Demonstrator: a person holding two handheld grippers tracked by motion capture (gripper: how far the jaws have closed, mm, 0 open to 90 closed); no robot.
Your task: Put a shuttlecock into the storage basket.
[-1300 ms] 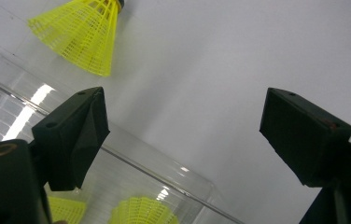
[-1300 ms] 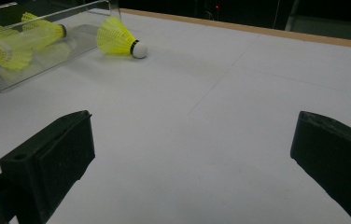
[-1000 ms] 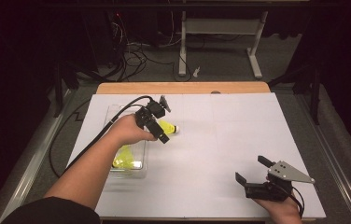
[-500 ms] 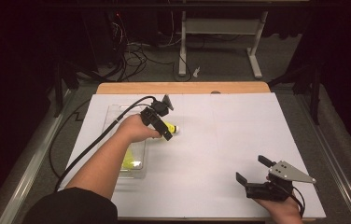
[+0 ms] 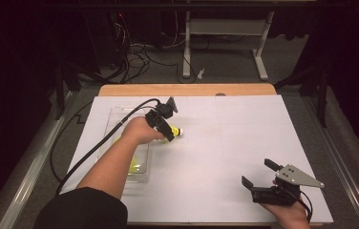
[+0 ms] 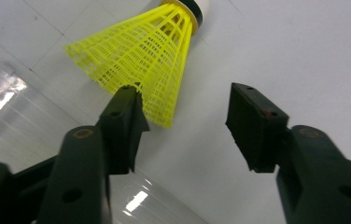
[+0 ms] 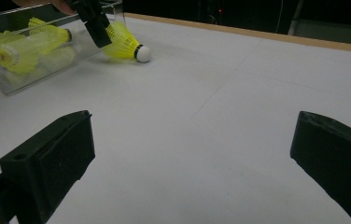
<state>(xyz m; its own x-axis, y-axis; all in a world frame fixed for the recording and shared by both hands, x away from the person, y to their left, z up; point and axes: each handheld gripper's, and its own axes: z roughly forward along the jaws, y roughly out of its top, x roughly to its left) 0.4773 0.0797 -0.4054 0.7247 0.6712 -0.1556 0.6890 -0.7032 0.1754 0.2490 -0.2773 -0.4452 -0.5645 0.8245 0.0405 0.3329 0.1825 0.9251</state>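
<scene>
Yellow shuttlecock (image 6: 141,65) lying on the desk (image 5: 244,138) just beside the clear tray (image 5: 142,174). Left gripper (image 6: 183,112) spread apart around its skirt. Probably featherlight, springy mesh, easily crushed; best pinched gently near the cork. Right gripper (image 7: 192,154) wide apart, idle.

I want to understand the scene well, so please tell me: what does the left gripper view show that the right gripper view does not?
The left gripper view shows the left gripper close up, jaws open around the mesh skirt of the yellow shuttlecock. The right gripper view shows the right gripper open over bare white table, and more yellow shuttlecocks inside the clear box. Both share that shuttlecock, the box and the table.
</scene>
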